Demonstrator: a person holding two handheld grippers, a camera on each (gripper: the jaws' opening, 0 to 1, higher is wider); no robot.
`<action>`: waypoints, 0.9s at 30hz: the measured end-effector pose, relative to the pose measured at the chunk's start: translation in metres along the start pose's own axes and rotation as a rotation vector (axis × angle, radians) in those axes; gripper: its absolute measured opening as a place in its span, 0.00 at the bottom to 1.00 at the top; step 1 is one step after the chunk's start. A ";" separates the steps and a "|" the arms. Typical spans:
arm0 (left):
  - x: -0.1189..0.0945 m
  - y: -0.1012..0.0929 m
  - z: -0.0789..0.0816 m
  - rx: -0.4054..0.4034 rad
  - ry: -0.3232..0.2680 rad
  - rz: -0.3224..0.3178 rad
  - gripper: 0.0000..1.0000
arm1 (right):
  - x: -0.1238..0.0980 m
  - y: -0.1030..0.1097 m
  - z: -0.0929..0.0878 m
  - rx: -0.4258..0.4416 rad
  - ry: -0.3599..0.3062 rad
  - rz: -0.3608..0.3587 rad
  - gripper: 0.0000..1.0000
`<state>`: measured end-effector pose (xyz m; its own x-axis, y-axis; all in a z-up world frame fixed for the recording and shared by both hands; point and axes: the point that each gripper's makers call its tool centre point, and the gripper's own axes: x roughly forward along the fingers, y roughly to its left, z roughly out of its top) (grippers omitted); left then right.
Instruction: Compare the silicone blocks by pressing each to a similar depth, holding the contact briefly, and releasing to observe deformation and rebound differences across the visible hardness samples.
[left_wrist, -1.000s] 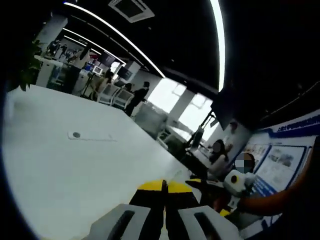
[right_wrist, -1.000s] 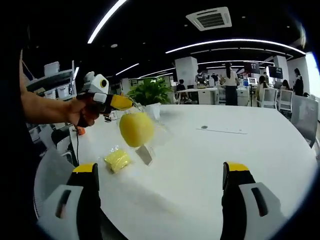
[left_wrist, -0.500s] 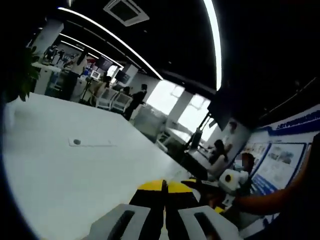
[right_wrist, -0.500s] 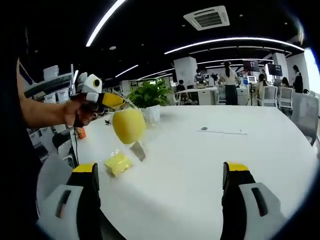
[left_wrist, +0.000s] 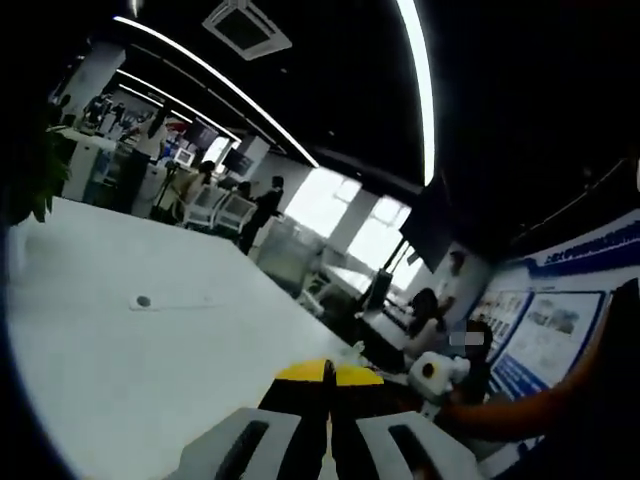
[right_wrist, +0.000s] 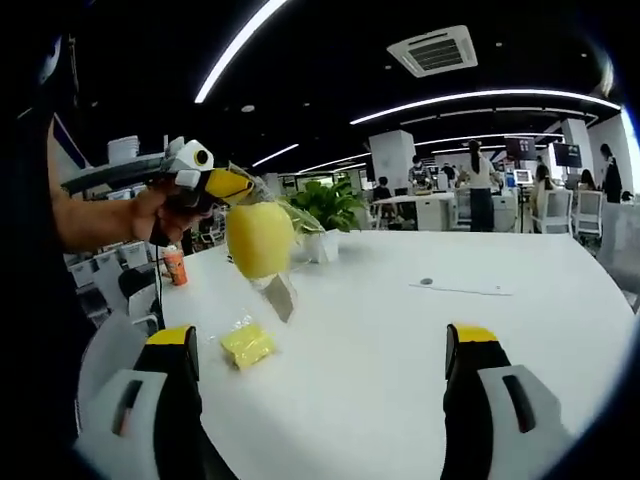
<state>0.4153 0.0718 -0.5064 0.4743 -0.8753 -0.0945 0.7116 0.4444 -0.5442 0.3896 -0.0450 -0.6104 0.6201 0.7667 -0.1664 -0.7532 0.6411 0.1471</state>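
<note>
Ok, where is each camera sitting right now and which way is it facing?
Left gripper view: rides the left gripper, jaws shut, looking across the white table toward windows; the person's orange sleeve shows.
Right gripper view: rides the right gripper, jaws open, facing the table, a bagged yellow block hanging from the left gripper, and a yellow block lying below.
Shared: the table and the round table insert.
</note>
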 end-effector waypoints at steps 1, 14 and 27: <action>-0.001 0.001 0.000 -0.005 -0.004 0.002 0.00 | 0.000 0.000 0.002 -0.002 -0.003 0.001 0.96; -0.008 -0.020 -0.002 -0.022 0.009 -0.041 0.00 | 0.030 0.030 0.033 -0.012 -0.061 0.166 0.87; -0.015 -0.031 -0.004 -0.045 0.020 -0.084 0.00 | 0.056 0.067 0.057 -0.021 -0.109 0.329 0.78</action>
<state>0.3837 0.0706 -0.4911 0.4030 -0.9130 -0.0634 0.7242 0.3605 -0.5879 0.3859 0.0427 -0.5545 0.3622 0.9321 -0.0081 -0.9203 0.3589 0.1556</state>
